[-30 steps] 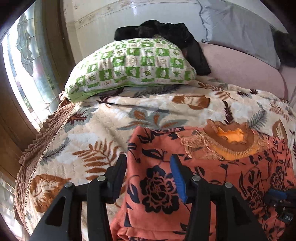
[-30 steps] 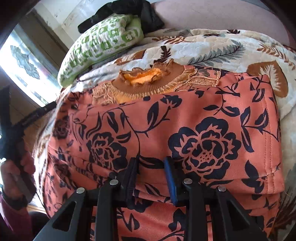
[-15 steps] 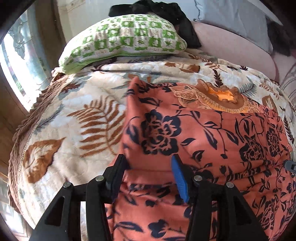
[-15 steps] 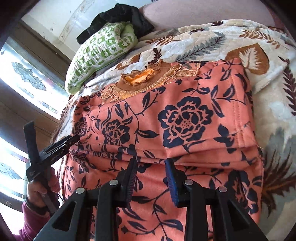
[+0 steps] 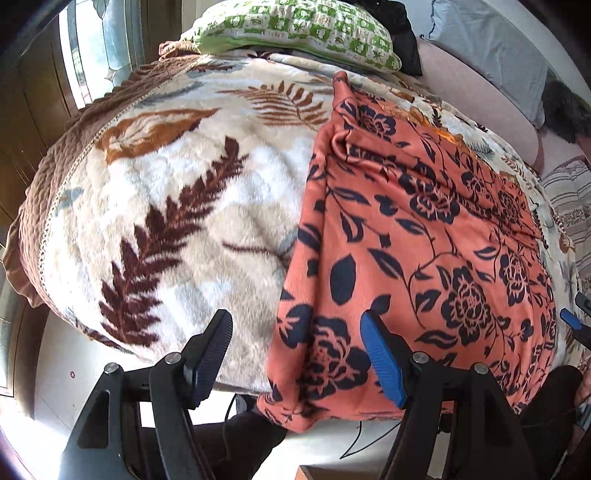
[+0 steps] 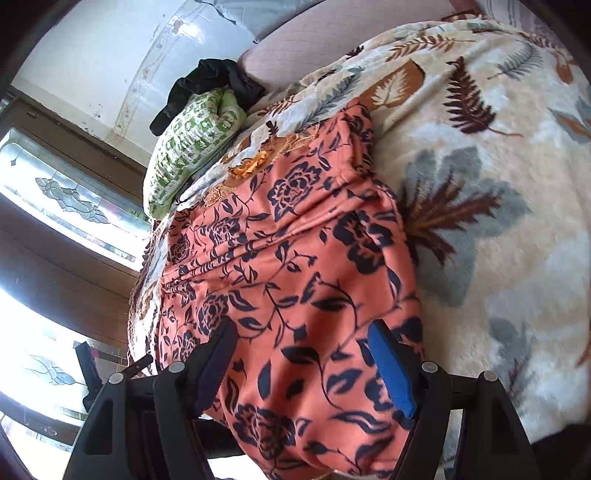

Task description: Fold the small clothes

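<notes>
The left gripper [image 5: 297,360] is held with its two fingers wide apart, nothing between them; the black finger is over the blanket, the blue one over the hem region of the orange fleece garment printed with dark navy flowers [image 5: 413,236]. The right gripper [image 6: 304,363] is likewise spread open, its fingers straddling the same garment [image 6: 291,266] near the bed's edge without being closed on it.

The garment is laid lengthwise on the cream plush blanket patterned with brown fern leaves [image 5: 177,206], its lower end draped over the bed's near edge. A slide off the bed is judged possible (the fleece hangs past the edge and is unheld). An uneven fold is also likely if only one layer is pinched, since ridges are bunched across the middle.

The hanging hem is cut off behind the grippers. The neckline is barely made out. A green-and-white checked pillow [image 5: 295,29] is seen beyond, with something black behind it that cannot be identified.
</notes>
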